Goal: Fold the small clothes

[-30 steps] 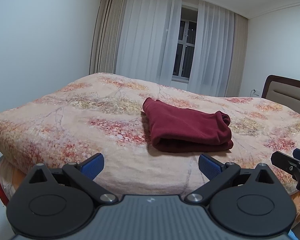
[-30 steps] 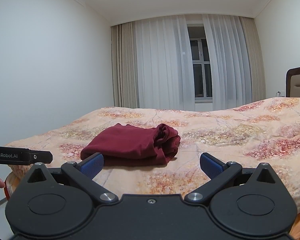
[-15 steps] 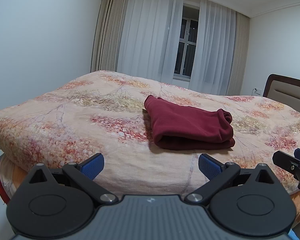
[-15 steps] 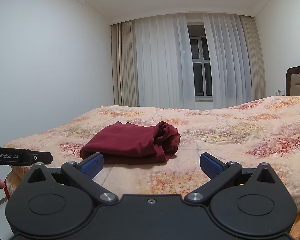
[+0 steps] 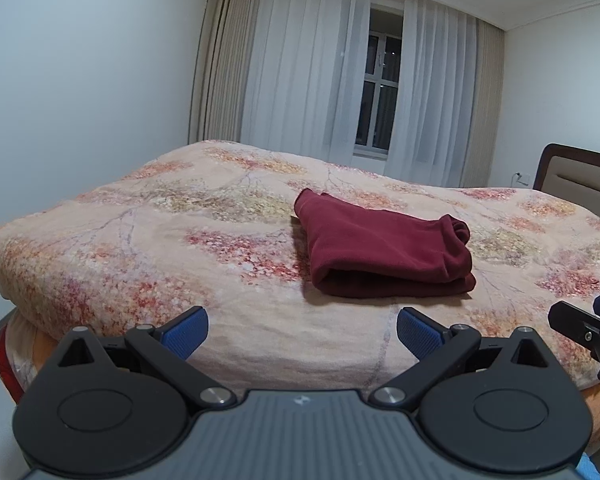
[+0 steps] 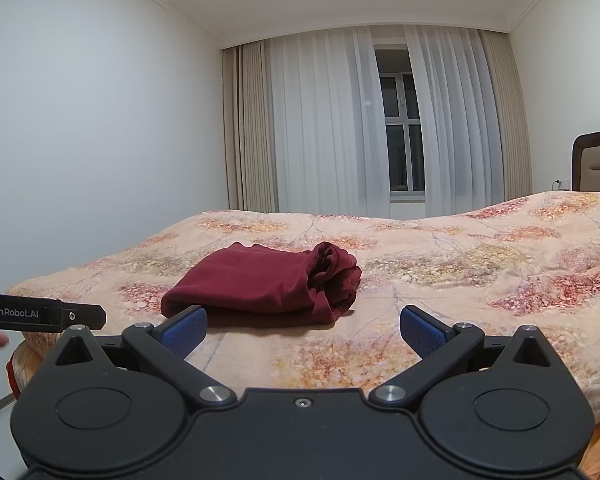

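The dark red garment [image 5: 387,256] lies folded mid-frame on the bed [image 5: 140,240] (looks done). Both hand-held grippers, left [image 5: 301,334] and right [image 6: 303,332], are spread apart, empty.

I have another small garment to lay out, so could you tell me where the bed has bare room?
The bedspread is bare left of the folded maroon garment, towards the wall, and right of it towards the headboard. The near strip before both open tongs is narrower.

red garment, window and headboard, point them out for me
red garment [image 5: 383,240], left wrist view, middle of the top folded layer
window [image 6: 404,136], right wrist view, pane between the curtains
headboard [image 5: 579,178], left wrist view, padded panel
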`<state>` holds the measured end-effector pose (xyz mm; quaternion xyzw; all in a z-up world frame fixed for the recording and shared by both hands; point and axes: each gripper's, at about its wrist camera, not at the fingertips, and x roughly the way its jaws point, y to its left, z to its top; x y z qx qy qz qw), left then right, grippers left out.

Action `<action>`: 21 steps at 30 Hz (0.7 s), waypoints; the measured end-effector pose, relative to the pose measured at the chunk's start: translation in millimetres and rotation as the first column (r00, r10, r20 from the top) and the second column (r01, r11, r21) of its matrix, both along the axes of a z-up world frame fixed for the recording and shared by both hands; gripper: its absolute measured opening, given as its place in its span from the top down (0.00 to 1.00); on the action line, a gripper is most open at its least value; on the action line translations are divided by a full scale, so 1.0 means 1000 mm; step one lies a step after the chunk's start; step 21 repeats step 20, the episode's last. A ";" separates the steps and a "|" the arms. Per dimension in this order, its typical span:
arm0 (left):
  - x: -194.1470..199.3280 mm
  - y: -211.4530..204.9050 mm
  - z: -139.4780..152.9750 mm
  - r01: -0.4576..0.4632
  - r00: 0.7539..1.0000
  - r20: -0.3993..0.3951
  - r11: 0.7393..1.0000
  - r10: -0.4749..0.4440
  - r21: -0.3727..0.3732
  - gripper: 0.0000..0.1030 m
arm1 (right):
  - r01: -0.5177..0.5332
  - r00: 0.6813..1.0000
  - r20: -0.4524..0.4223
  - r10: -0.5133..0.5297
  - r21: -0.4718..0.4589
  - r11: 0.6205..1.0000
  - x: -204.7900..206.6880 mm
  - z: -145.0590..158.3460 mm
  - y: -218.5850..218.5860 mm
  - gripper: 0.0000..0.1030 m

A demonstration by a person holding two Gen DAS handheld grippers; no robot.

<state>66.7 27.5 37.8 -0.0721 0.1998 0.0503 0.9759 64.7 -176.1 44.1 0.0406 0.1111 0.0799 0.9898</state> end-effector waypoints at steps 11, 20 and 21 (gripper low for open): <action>-0.002 -0.001 0.002 -0.006 1.000 0.018 1.000 0.006 0.028 0.00 | -0.002 1.000 -0.003 0.002 -0.001 1.000 0.000 -0.002 0.000 0.01; -0.001 -0.001 -0.001 -0.007 1.000 0.011 1.000 0.006 0.024 0.00 | -0.004 1.000 -0.012 0.004 0.000 1.000 0.000 -0.006 0.000 0.01; -0.001 -0.001 -0.001 -0.007 1.000 0.011 1.000 0.006 0.024 0.00 | -0.004 1.000 -0.012 0.004 0.000 1.000 0.000 -0.006 0.000 0.01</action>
